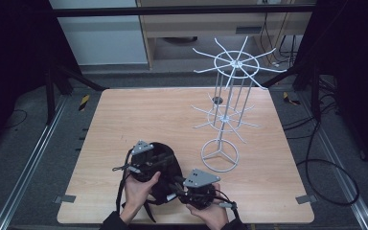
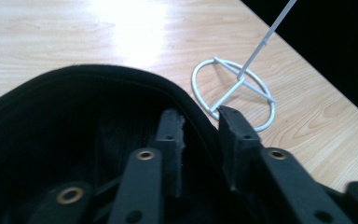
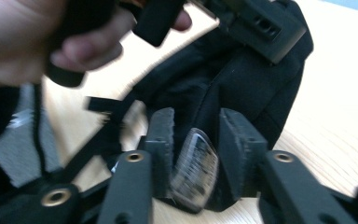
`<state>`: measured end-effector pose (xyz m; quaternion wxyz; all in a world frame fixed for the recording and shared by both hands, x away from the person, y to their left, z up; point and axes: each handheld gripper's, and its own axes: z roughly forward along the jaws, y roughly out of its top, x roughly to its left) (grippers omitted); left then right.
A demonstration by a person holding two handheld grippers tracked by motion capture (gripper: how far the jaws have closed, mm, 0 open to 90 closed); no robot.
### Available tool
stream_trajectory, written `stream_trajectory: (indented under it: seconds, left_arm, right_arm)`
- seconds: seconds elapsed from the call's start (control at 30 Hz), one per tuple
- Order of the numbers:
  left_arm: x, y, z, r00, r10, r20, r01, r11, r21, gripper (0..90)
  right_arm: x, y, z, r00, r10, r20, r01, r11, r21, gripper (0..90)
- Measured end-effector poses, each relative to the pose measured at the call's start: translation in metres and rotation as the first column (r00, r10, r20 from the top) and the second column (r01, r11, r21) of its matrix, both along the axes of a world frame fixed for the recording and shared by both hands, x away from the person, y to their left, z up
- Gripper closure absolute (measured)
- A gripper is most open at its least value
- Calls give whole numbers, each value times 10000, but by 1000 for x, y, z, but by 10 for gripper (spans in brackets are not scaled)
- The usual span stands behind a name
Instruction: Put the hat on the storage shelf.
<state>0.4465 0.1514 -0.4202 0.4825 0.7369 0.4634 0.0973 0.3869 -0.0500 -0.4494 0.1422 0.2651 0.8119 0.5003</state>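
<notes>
So I've got the black cap (image 1: 165,167) at the near edge of the table (image 1: 124,120), my left gripper (image 2: 198,135) clamped over its brim, right gripper (image 3: 196,140) pinching its clear tag (image 3: 196,168), white wire rack (image 1: 227,110) just beside.

A cap (image 1: 165,165) lies on the table (image 1: 124,120) near its front edge, between the two grippers. A wire rack (image 1: 227,115) stands behind and to the right of it, apart from it
</notes>
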Motion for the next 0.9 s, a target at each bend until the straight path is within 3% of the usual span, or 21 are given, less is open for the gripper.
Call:
stream_trajectory:
  seconds: [0.1, 0.2, 0.43, 0.6, 0.9]
  left_arm:
    - [-3, 7, 5, 9998, 13, 187, -9, 9997, -230, 763]
    - [-6, 15, 11, 9995, -94, 313, 108, 9990, -444, 805]
    - [-21, 32, 26, 9912, -389, 1262, 427, 9987, -275, 826]
    - [-29, 35, 35, 9850, -555, 1633, 647, 9966, -514, 827]
    - [-44, 23, 48, 9670, -1187, 2254, 1414, 9861, -876, 828]
  right_arm:
    - [-2, -7, 8, 9998, 209, -44, -205, 9978, 625, 598]
    - [-4, -17, 14, 10000, 77, 11, -78, 9943, 1061, 577]
    - [2, -36, 13, 9976, -699, 3, 693, 9903, 1207, 529]
    - [5, -29, 7, 9977, -668, -104, 676, 9917, 1095, 484]
    - [8, -11, 2, 9991, 193, -370, -137, 9892, 1461, 469]
